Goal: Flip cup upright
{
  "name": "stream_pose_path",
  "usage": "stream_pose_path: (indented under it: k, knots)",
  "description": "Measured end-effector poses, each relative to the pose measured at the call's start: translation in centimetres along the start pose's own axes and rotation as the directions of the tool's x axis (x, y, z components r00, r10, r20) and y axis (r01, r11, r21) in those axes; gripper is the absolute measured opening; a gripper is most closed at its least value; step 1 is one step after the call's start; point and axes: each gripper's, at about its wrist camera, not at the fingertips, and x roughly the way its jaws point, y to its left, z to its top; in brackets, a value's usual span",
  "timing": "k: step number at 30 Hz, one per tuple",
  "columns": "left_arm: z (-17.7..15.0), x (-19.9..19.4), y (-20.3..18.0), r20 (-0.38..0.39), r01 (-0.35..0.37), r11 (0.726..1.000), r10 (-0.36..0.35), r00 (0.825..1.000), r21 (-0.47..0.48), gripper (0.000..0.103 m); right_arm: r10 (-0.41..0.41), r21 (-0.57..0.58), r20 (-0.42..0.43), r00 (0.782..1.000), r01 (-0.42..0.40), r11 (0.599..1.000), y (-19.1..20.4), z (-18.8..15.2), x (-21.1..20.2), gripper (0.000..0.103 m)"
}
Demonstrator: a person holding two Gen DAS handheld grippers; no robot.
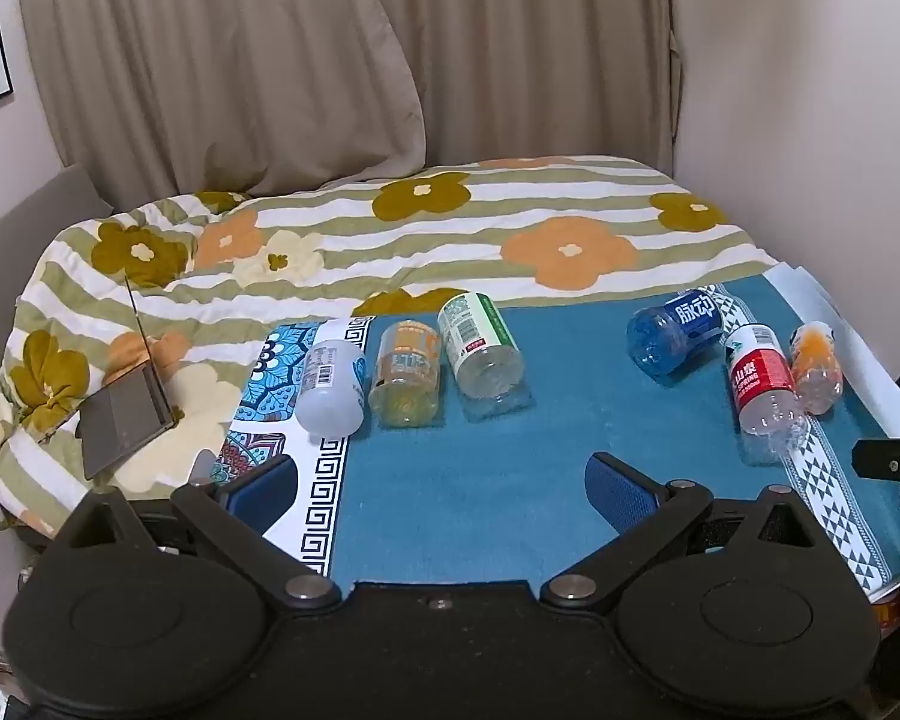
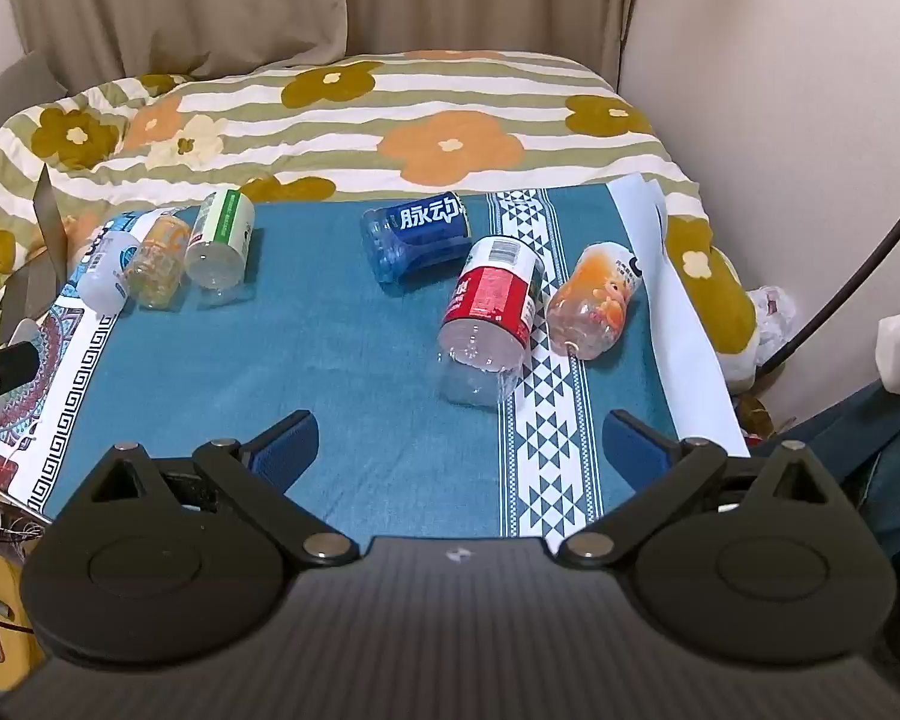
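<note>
Several cut-bottle cups lie on their sides on a teal cloth (image 1: pixel 450 480) (image 2: pixel 270 360). On the left lie a white cup (image 1: pixel 332 387) (image 2: pixel 103 276), a yellow-orange cup (image 1: pixel 405 381) (image 2: pixel 157 267) and a green-labelled clear cup (image 1: pixel 480 345) (image 2: pixel 219 246). On the right lie a blue cup (image 1: pixel 675 330) (image 2: pixel 414 234), a red-labelled clear cup (image 1: pixel 762 381) (image 2: pixel 492 306) and an orange cup (image 1: pixel 816 366) (image 2: pixel 594 306). My left gripper (image 1: pixel 444 483) is open and empty, short of the left group. My right gripper (image 2: pixel 462 444) is open and empty, just short of the red-labelled cup.
A flowered striped blanket (image 1: pixel 450 228) (image 2: pixel 390 120) covers the bed behind the cloth. A half-open laptop (image 1: pixel 132 414) (image 2: pixel 36 264) sits on the blanket at the left. Curtains (image 1: pixel 270 60) and a wall stand behind. A black clamp (image 1: pixel 894 462) juts in at the right.
</note>
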Motion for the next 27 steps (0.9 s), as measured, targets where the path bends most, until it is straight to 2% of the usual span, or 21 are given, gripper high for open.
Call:
stream_pose_path:
  k: [27]
  knots:
    - [-0.19, -0.2, 0.63, -0.019, 0.021, 0.999, -0.021, 1.0, -0.024, 0.103, -0.004, 0.012, -0.006, 1.0, 0.004, 1.0, -0.09, -0.51, -0.22, 0.103]
